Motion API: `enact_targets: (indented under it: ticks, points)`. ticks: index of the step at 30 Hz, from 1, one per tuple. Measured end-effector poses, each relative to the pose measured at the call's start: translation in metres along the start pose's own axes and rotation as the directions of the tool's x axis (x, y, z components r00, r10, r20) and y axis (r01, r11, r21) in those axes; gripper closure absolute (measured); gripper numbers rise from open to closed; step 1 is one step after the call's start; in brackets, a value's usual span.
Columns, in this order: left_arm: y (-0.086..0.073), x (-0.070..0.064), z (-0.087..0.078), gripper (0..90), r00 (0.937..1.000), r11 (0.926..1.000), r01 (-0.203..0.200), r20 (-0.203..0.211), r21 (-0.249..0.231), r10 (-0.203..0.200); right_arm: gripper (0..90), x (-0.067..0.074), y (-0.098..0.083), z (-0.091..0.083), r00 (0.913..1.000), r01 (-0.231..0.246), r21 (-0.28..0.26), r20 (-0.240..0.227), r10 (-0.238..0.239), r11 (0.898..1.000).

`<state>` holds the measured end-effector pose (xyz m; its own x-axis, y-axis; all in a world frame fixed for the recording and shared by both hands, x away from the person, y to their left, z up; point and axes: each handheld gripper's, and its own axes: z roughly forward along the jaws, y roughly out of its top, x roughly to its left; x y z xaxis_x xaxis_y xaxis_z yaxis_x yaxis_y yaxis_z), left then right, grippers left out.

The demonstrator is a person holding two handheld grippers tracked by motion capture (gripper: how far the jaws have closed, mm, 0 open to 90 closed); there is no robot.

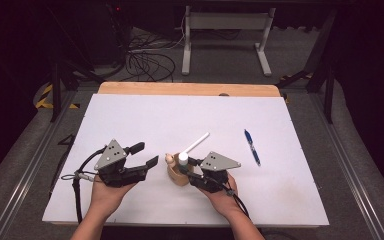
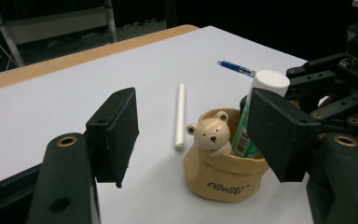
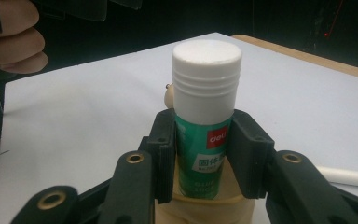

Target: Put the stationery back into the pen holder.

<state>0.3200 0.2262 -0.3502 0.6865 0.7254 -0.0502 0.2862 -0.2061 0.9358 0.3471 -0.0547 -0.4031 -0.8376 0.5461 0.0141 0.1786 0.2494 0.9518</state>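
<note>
- High view: the right gripper (image 1: 196,168) sat at about 6 o'clock on the white table (image 1: 130,115), its jaws closed around the glue stick (image 1: 183,160), which stood in the bear pot (image 1: 176,172). The left gripper (image 1: 142,156), released and holding nothing, lay at the pot's 9 o'clock, near but apart. A white stick (image 1: 196,143) ran off toward 1 o'clock from the pot; a blue pen (image 1: 252,147) lay well apart at 3 o'clock
- Left gripper view: the jaws stood wide apart, with the bear pot (image 2: 223,158) between them and farther off; the glue stick (image 2: 258,112) rose from it, leaning slightly toward 1 o'clock
- Right gripper view: both pads clenched the glue stick (image 3: 206,121) on its green body below the white cap, long axis upright. Judged from this, the right hand was the nearer, and any coming move would run along that axis
</note>
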Motion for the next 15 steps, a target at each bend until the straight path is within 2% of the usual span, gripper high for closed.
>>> enact_targets:
  ticks: [15]
  points:
    - [-0.0002, -0.0002, 0.0006, 34.7, 1.0, 1.0, -0.002, 0.001, 0.003, 0.002, 63.9, 0.0018, -0.0007, 0.0021, 0.9999, 0.001, 0.013, -0.015, -0.001, 1.0]
